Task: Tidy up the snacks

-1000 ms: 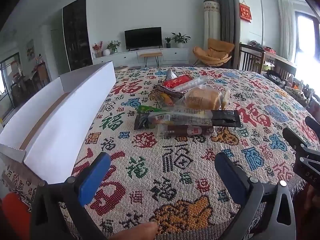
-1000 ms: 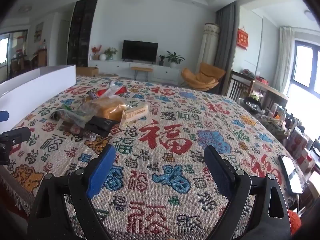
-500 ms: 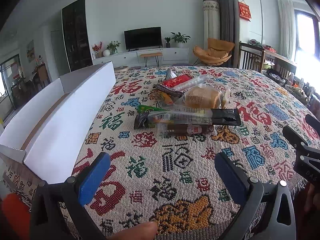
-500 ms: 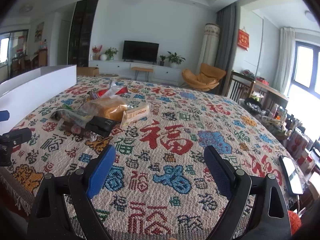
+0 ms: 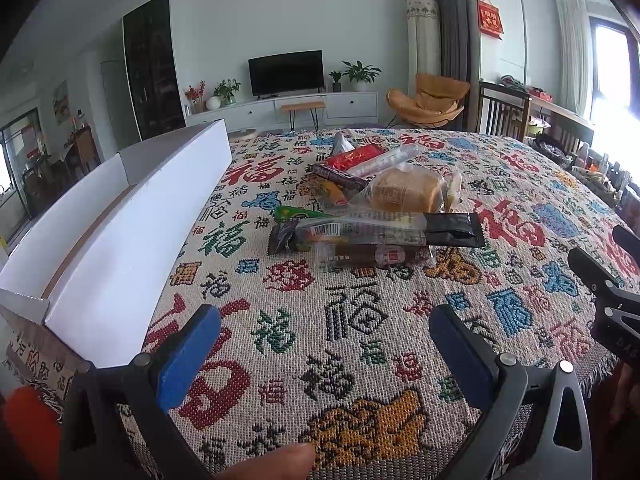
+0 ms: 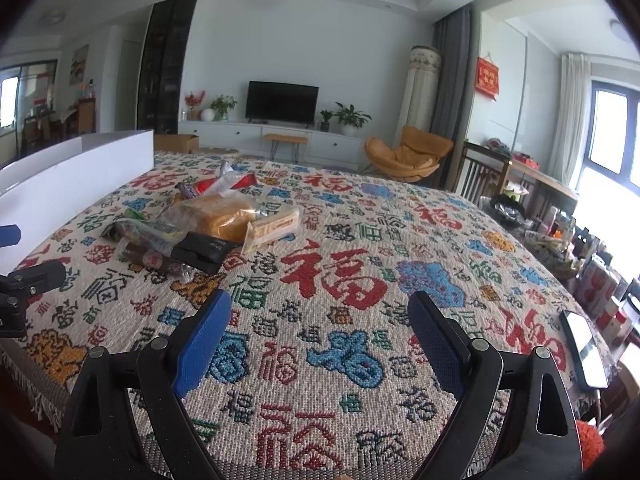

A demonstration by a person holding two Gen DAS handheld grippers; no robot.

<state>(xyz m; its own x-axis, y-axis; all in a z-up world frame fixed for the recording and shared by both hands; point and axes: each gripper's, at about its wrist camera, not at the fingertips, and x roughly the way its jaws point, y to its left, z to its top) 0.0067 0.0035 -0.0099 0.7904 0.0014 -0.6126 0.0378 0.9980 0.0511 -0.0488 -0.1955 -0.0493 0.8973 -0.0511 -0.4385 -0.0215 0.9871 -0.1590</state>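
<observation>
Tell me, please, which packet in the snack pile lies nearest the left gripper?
The brown sausage-like packet with the red label, at the pile's front edge. It lies closer to the left gripper than the black sachet and bagged bread behind it.

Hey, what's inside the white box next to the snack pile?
The white box shows white inner walls and a brown strip along its floor. No snacks show inside; its near wall hides most of the floor.

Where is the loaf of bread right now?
The bagged bread loaf lies mid-table in the snack pile, right of the white box, just behind the black packet.
</observation>
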